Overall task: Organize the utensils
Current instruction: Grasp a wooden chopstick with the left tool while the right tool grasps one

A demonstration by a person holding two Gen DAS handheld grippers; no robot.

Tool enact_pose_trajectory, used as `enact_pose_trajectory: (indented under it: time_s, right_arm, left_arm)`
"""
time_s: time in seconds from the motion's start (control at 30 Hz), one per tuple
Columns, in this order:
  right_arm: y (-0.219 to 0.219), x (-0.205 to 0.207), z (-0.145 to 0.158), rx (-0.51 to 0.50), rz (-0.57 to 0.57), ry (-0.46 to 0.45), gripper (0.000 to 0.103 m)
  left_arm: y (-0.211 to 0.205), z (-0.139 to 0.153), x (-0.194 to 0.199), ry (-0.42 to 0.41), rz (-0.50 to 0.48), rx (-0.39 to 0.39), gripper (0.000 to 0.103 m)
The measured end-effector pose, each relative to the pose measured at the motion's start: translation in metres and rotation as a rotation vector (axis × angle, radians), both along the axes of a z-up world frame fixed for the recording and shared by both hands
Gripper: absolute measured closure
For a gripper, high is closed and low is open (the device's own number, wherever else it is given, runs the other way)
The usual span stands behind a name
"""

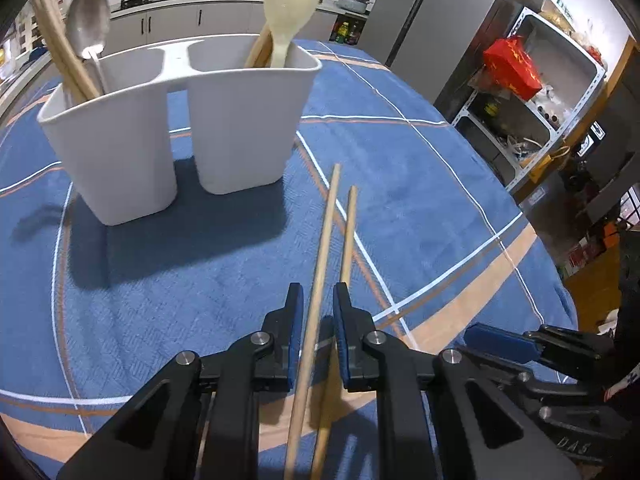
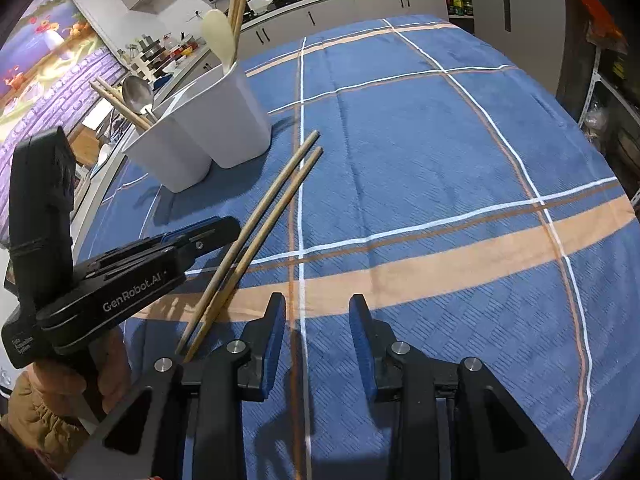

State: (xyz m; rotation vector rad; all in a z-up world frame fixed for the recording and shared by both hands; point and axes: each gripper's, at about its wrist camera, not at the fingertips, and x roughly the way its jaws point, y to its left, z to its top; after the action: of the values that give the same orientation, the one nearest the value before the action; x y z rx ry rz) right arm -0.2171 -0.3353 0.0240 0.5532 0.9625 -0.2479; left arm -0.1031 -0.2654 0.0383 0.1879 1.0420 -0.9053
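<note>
- Left wrist view, upper left of frame: white two-compartment utensil holder (image 1: 168, 128) stands upright on the blue plaid tablecloth (image 1: 420, 184).
- Left compartment holds a metal spoon (image 1: 87, 20) and wooden chopsticks (image 1: 60, 56) leaning left; right compartment holds a cream plastic spoon (image 1: 290, 4) plus more wooden sticks behind it.
- Centre of frame: two loose chopsticks (image 1: 326, 256) lie on the cloth just right of the holder, running toward the bottom edge, tips apart at the top.
- Bottom centre: left gripper (image 1: 316, 320), blue pads narrowed around the left stick; small gaps show each side, so no firm pinch visible. Second stick passes just by the right finger; cannot tell if it touches.
- Lower right: right gripper (image 1: 500, 344) seen side-on, near, not touching the sticks.
- Right wrist view, left of frame: left gripper body (image 2: 132, 280) with a hand (image 2: 108, 372) under it, its tip at the loose chopsticks (image 2: 256, 228).
- Upper left: holder (image 2: 208, 128), same contents.
- Bottom centre: right gripper (image 2: 318, 320), fingers moderately spread over bare cloth (image 2: 440, 140), nothing between them.
</note>
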Motion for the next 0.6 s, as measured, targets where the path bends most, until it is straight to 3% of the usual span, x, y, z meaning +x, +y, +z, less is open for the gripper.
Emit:
enact_pose_trajectory:
  time_s: [0.1,0.27,0.37,0.6]
  right_arm:
    - [0.001,0.001,-0.002,0.007,0.003,0.003,0.068]
    - [-0.002,0.001,-0.002,0.004,0.001,0.003,0.068]
    - [-0.004,0.003,-0.002,0.007,0.002,0.004,0.068]
    - [0.000,0.031,-0.005,0.027,0.068,0.021,0.068]
  left_arm:
    - [-0.011,-0.009,-0.001,-0.020,-0.019,0.058,0.089]
    - [-0.023,-0.008,-0.002,-0.065,-0.049,0.075,0.089]
    - [-0.027,-0.009,0.002,-0.077,-0.031,0.101,0.097]
    - [0.028,-0.006,0.013,0.074,0.113,0.063,0.097]
